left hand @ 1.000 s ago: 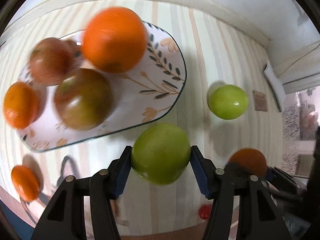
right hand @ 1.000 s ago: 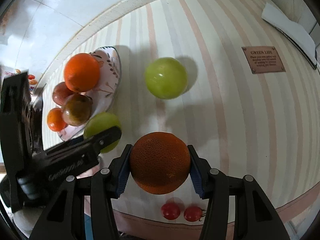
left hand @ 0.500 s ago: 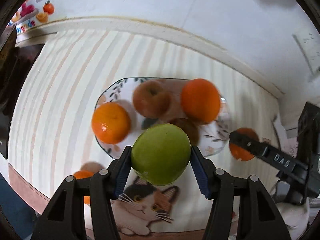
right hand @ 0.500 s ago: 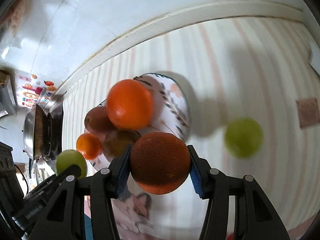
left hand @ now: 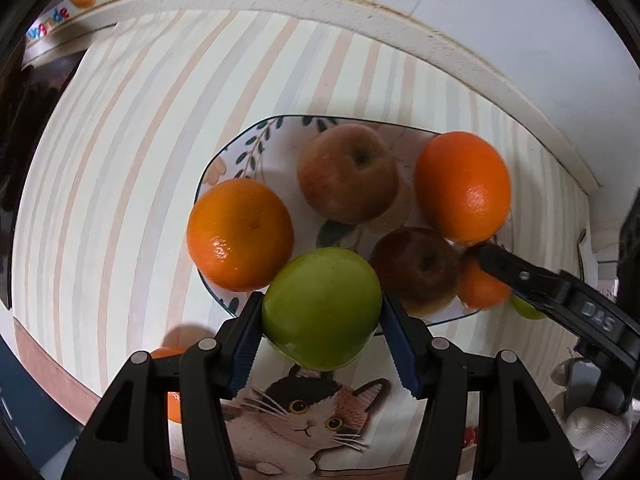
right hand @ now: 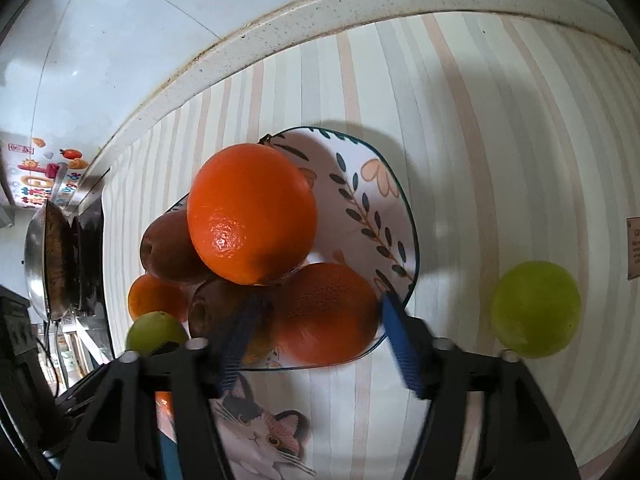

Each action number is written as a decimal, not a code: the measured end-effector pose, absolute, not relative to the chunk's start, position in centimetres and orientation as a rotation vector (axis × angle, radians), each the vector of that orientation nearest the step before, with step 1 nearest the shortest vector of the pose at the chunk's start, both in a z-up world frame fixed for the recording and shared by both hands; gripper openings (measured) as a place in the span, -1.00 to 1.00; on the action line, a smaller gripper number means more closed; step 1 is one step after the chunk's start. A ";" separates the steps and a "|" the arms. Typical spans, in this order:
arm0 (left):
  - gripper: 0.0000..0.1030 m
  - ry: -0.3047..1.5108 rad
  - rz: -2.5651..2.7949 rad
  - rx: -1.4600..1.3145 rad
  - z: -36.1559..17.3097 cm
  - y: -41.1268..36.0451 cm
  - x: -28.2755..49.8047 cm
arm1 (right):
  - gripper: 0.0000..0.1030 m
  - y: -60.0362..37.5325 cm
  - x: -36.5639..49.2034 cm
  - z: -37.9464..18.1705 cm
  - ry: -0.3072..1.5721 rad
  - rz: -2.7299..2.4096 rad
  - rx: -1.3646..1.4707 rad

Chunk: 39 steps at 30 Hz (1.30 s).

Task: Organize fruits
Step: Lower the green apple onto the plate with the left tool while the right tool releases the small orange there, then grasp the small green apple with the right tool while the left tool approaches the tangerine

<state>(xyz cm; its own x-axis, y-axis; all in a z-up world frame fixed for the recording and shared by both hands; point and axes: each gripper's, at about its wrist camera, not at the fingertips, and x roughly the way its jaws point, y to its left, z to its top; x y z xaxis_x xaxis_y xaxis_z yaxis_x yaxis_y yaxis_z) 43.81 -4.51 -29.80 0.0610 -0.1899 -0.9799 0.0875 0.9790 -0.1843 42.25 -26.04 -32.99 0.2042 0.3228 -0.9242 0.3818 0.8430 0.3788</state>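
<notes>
Orange [right hand: 324, 312] now in plate [right hand: 384, 184]

Fruit pile [right hand: 252, 216] on plate [right hand: 384, 200]

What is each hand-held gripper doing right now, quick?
Left hand-held gripper: closed on a green apple, beside the plate.
Right hand-held gripper: open, fingers spread around an orange on the plate.

A striped cloth [left hand: 168, 92] covers the counter, a cat picture [left hand: 304, 420] printed at its near edge. A pan [right hand: 44, 260] sits far left.
</notes>
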 end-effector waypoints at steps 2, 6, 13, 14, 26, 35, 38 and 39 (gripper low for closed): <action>0.08 1.503 -0.207 -0.100 -30.0 -4.3 43.9 | 0.61 -26.3 42.1 -32.8 1.387 -0.044 0.622; 0.45 1.476 -0.212 -0.109 -29.1 -4.1 44.0 | 0.72 -26.5 41.9 -31.9 1.384 -0.046 0.608; 0.56 1.395 -0.185 -0.066 -26.4 -3.7 42.9 | 0.81 -25.6 40.6 -28.9 1.356 -0.065 0.446; 0.56 1.375 -0.172 -0.044 -25.9 -3.7 42.5 | 0.81 -25.3 40.3 -28.2 1.343 -0.065 0.412; 0.56 1.247 -0.124 0.012 -21.4 -3.3 37.4 | 0.81 -23.0 35.4 -21.8 1.211 -0.028 0.205; 0.56 1.150 -0.132 0.006 -16.5 -3.1 33.1 | 0.81 -21.9 30.8 -17.2 1.116 0.009 0.163; 0.56 1.124 -0.134 0.004 -15.2 -3.0 31.6 | 0.81 -21.7 29.3 -15.6 1.082 0.021 0.155; 0.56 1.114 -0.135 0.003 -14.6 -2.9 31.0 | 0.81 -21.6 28.8 -14.9 1.069 0.024 0.154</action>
